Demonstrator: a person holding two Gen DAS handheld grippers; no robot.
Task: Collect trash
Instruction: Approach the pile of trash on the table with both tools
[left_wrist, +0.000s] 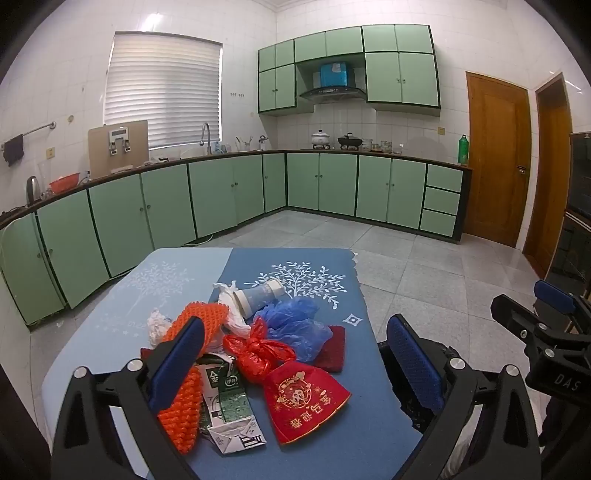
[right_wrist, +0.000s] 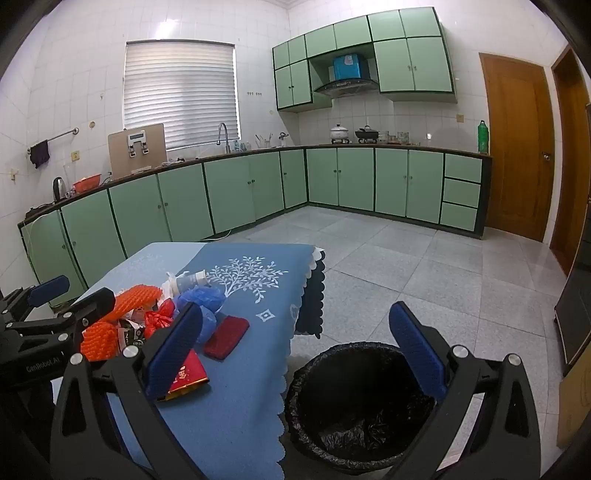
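On the blue tablecloth-covered surface (left_wrist: 295, 266) sits the trash pile: orange foam net (left_wrist: 184, 373), red plastic bag (left_wrist: 258, 354), blue plastic bag (left_wrist: 295, 325), flattened green-and-white milk carton (left_wrist: 225, 406) and red printed pouch (left_wrist: 306, 398). Both the left gripper (left_wrist: 295, 369) and right gripper (right_wrist: 299, 362) have fingers spread wide, holding nothing. Black-lined round bin (right_wrist: 354, 413) sits on the floor just beside the surface.

Blue-clothed table (left_wrist: 295, 454) — piled with bags (left_wrist: 295, 325), cup (left_wrist: 258, 297), carton (left_wrist: 229, 406), red pouch (left_wrist: 306, 398).
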